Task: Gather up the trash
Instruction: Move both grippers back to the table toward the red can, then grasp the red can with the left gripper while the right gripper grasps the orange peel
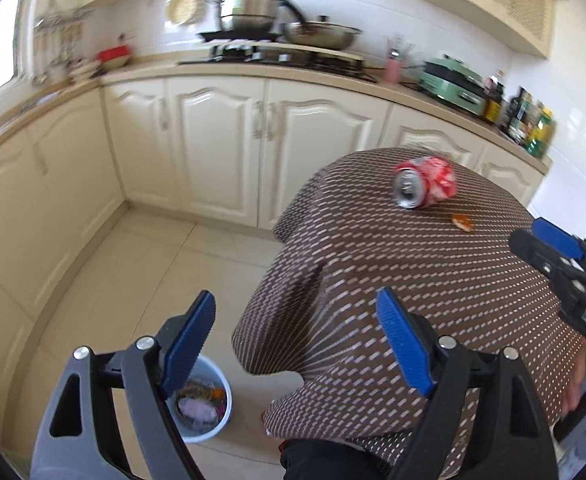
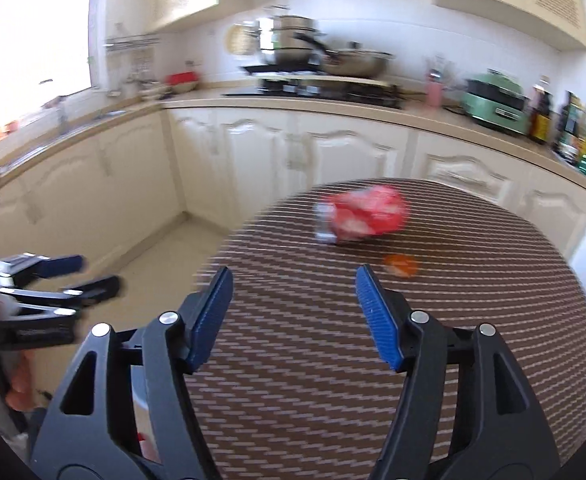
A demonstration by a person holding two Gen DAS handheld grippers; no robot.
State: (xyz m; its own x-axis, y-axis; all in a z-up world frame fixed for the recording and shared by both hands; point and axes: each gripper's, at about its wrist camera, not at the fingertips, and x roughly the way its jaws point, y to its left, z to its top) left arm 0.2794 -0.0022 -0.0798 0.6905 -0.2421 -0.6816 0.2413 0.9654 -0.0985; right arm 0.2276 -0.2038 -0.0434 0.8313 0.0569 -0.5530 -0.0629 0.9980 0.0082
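Though crushed, the red can (image 1: 425, 182) lies sideways, dented.

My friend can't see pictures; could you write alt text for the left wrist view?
A crushed red can and an orange scrap lie on a brown patterned tablecloth, beyond the left gripper, its blue fingers open and empty. A part-filled bin stands on the floor below.

Cloth-covered table (image 1: 393, 280), crushed can (image 1: 425, 182), orange scrap (image 1: 463, 223)
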